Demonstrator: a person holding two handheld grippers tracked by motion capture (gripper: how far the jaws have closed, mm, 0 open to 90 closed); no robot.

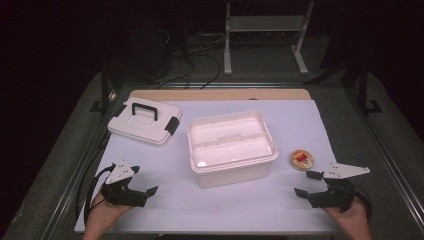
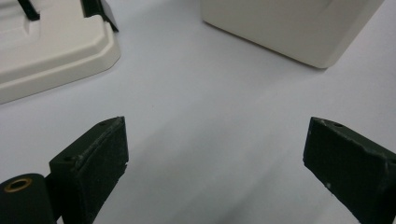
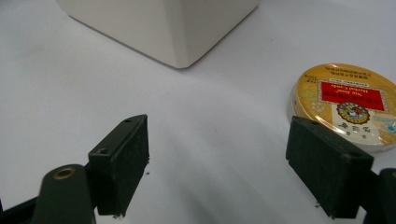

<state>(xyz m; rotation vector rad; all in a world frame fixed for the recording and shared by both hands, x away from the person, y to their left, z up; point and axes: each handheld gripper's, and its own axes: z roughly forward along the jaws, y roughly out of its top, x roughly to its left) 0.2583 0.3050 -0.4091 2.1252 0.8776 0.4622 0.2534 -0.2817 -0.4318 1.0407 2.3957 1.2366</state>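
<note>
An open white plastic box (image 1: 231,147) stands in the middle of the white table cover; one of its corners shows in the left gripper view (image 2: 299,28) and the right gripper view (image 3: 159,23). Its lid (image 1: 144,121), with a black handle, lies flat at the back left (image 2: 51,51). A small round yellow tin with a red label (image 1: 302,159) lies right of the box (image 3: 348,105). My left gripper (image 1: 142,181) rests open near the front left (image 2: 215,161). My right gripper (image 1: 307,183) is open at the front right, just short of the tin (image 3: 217,163).
A white cover (image 1: 165,165) lies over a wooden board (image 1: 220,94) on a grey table. A metal rail (image 1: 395,165) runs along the right side. Cables (image 1: 195,60) and a white stand (image 1: 265,30) are on the floor behind.
</note>
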